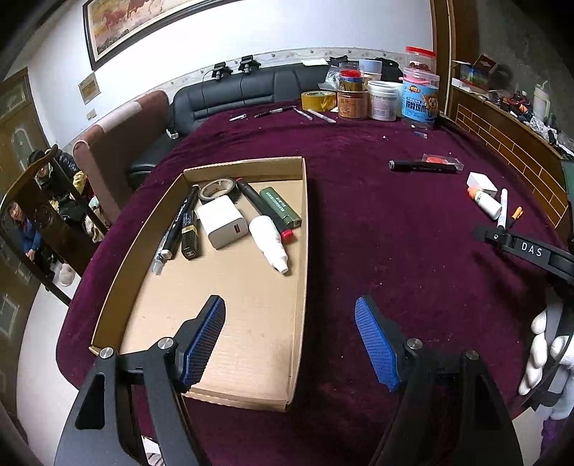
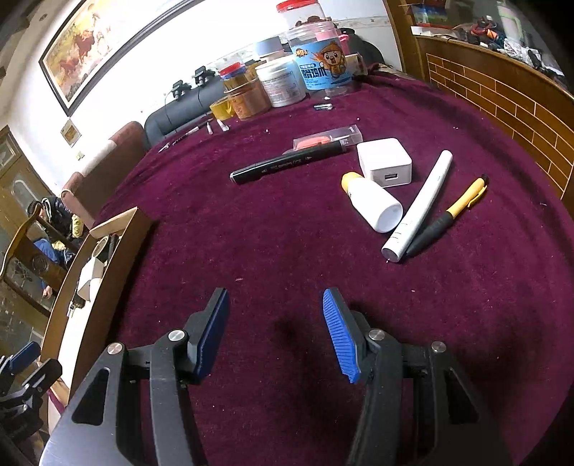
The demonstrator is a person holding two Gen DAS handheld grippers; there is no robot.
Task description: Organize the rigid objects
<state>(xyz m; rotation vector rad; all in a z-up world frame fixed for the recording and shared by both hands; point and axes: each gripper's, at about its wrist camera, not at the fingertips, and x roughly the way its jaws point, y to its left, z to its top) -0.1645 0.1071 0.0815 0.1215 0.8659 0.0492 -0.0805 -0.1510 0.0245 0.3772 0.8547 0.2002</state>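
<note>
Home living room — black leather sofa (image 1: 233, 93), framed horse painting (image 1: 143, 21), velvet-covered table (image 1: 376, 222) with food jars (image 1: 419, 89).

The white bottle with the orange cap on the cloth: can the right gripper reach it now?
Probably yes. The right gripper is open and empty, and only bare cloth lies between it and the white bottle.

cardboard tray (image 1: 303, 251), charger (image 1: 222, 220) inside, jaws apart

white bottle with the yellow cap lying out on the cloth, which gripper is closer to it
Right. The right gripper is open just short of the white bottle. The left gripper hangs open over the cardboard tray, well off to the bottle's left.
</note>
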